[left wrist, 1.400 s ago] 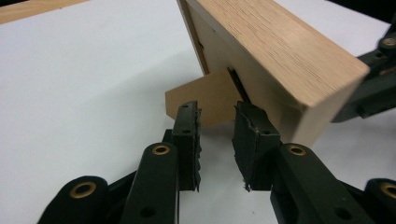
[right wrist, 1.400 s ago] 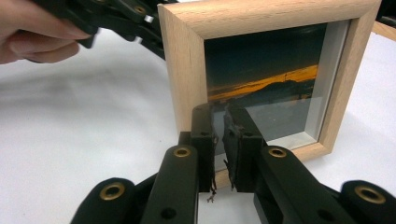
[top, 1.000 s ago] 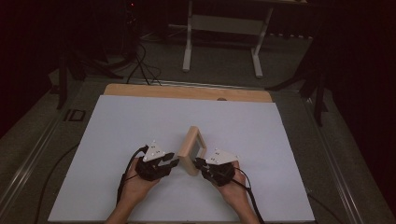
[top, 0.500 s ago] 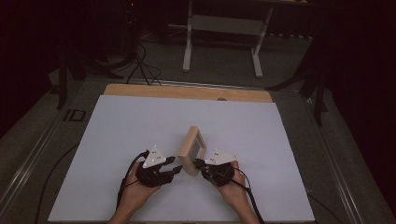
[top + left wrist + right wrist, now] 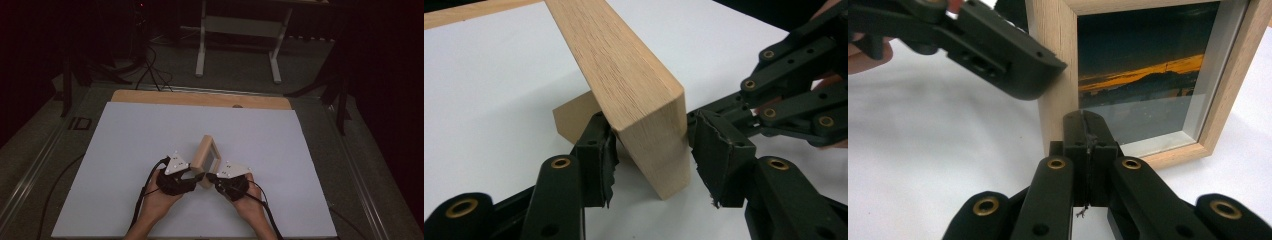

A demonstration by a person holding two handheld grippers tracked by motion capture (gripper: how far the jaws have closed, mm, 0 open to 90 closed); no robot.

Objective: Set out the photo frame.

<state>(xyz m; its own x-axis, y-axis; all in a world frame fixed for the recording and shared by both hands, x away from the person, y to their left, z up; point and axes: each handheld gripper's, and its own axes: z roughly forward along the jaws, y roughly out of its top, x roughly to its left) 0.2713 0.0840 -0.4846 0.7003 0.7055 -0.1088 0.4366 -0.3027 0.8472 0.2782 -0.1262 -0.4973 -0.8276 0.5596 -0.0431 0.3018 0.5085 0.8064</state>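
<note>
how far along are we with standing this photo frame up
Done: the photo frame stands upright on the white table, with its back prop behind it. In hand: the left tongs straddle its wooden side, jaws just opened, a gap showing at one pad. The right tongs are shut, tips at the frame's lower front. Left, probably: pull both tongs away and see that it stays up.
</note>
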